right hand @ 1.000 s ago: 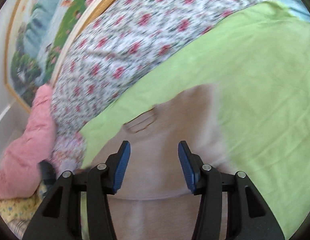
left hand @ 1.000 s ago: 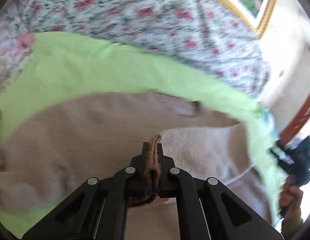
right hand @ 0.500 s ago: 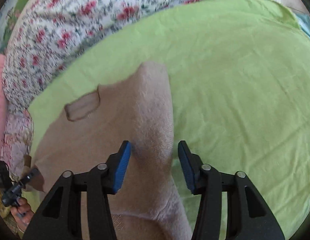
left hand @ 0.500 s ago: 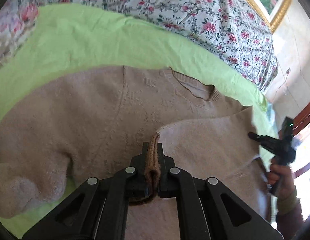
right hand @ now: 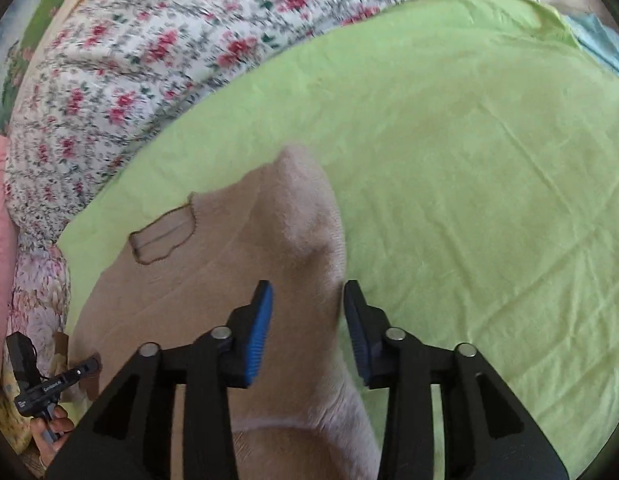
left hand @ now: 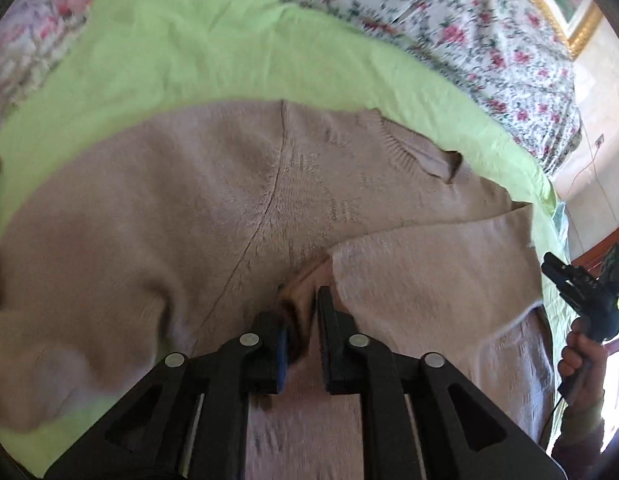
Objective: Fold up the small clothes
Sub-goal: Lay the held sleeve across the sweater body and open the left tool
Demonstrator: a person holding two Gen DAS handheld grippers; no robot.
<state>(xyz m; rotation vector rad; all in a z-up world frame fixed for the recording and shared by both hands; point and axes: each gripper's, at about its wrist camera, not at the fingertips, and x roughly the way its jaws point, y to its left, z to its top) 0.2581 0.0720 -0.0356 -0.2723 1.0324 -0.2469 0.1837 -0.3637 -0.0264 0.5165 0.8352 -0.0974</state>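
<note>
**We let the folded edge go**

Our left gripper (left hand: 299, 312) has just been opening: half a second ago it pinched the brown edge of the beige sweater (left hand: 237, 200), and now its jaws stand slightly apart with that edge loose between them, no longer squeezed. The sweater lies flat on the green sheet (left hand: 189, 56) spread over the floral bedspread (left hand: 489, 52), with its right side already laid over the body. Our right gripper (right hand: 307, 320) has also just been opening; its jaws are spread with the sleeve (right hand: 305, 208) lying between them, the pads not pressing it. We judge this fold is set down and both grippers are free for the next one, likely the sleeve on the far side.
</note>
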